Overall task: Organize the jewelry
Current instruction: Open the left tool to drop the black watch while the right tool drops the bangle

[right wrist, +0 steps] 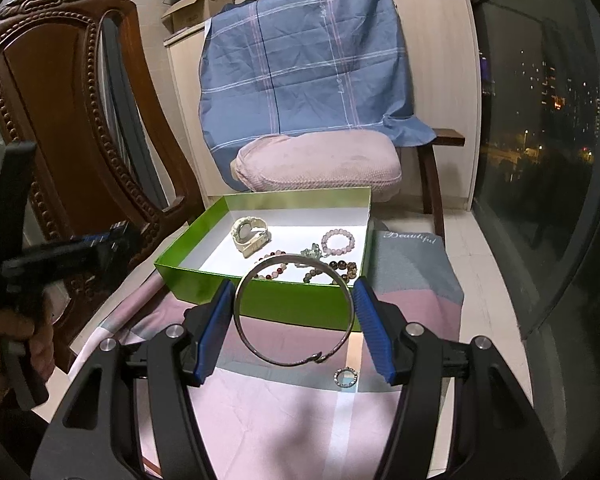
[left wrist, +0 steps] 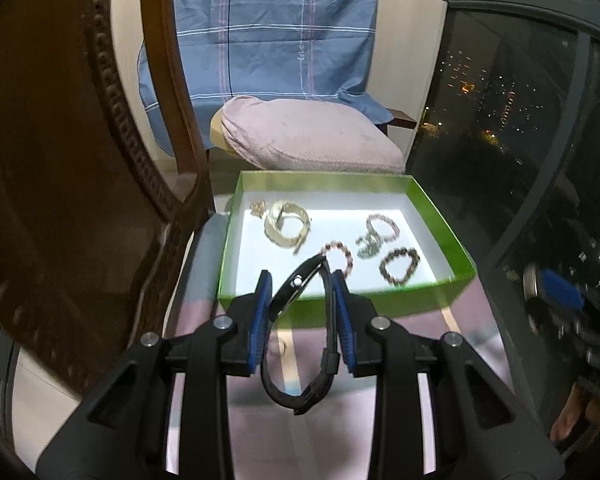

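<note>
**Two grippers loaded at the edge of the green box**

Closest to my left lens, the left gripper (left wrist: 300,292) has its blue pads pinched on a black watch (left wrist: 300,332), the band looping down between the fingers and the case tilted up over the near wall of the green box (left wrist: 440,216). Close before my right lens, the right gripper (right wrist: 296,300) is clamped across a thin silver bangle (right wrist: 294,310); the ring stands upright, one pad against each side, its clasp at the bottom.

Below the bangle, a small round ring (right wrist: 344,379) lies on the pink and grey cloth (right wrist: 280,408) that covers the bench, just short of the box.

Inside the box, on its white floor, I see a cream watch (left wrist: 286,224) toward the far left, with a small gold piece (left wrist: 257,209) just beside it in the corner. Toward the right lie a pale pink bead bracelet (left wrist: 382,226), a dark bead bracelet (left wrist: 400,265) nearer me, and a red-and-pink bead bracelet (left wrist: 338,256) by my left fingertips. A silvery green piece (left wrist: 367,246) sits between the bracelets, touching the pale pink one.

Behind the box stands a chair with a pink cushion (right wrist: 320,164) and a blue checked cloth (right wrist: 308,68) over its back.
</note>
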Motion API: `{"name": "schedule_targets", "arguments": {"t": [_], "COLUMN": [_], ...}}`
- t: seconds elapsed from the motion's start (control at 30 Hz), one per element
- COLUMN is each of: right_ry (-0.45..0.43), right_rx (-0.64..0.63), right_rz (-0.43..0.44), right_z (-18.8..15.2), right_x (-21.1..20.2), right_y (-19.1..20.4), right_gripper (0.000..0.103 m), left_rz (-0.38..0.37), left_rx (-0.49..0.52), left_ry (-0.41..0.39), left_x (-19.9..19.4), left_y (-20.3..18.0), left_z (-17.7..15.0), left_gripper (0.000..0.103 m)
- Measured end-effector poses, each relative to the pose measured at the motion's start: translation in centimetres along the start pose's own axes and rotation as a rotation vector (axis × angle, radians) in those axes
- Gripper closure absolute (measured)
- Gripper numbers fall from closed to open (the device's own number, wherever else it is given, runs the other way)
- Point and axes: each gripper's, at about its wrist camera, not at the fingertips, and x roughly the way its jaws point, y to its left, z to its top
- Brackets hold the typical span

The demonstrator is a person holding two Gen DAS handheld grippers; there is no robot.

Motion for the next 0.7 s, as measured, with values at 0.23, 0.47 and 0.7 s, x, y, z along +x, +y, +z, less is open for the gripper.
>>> {"name": "schedule_targets", "arguments": {"t": [0.23, 0.47, 0.7], "right_ry": [0.000, 0.001, 0.004], "right_rx": [0.031, 0.039, 0.021], "right_rz": [0.013, 0.021, 0.009], "right_z": [0.5, 0.8, 0.8], "right_x": [0.3, 0.4, 1.1], "right_y": [-0.7, -1.0, -0.7], "right_gripper": [0.043, 0.043, 0.043], "left_rz": [0.029, 0.014, -0.002], "left_rx": [0.014, -0.042, -0.156], "left_ry": [0.068, 0.063, 0.000], "left_x": [5.5, 4.1, -1.2], "left_y": [-0.6, 0.4, 1.9], "left_z": [4.4, 2.7, -3.5], "left_gripper": [0.058, 0.027, 0.022]}}
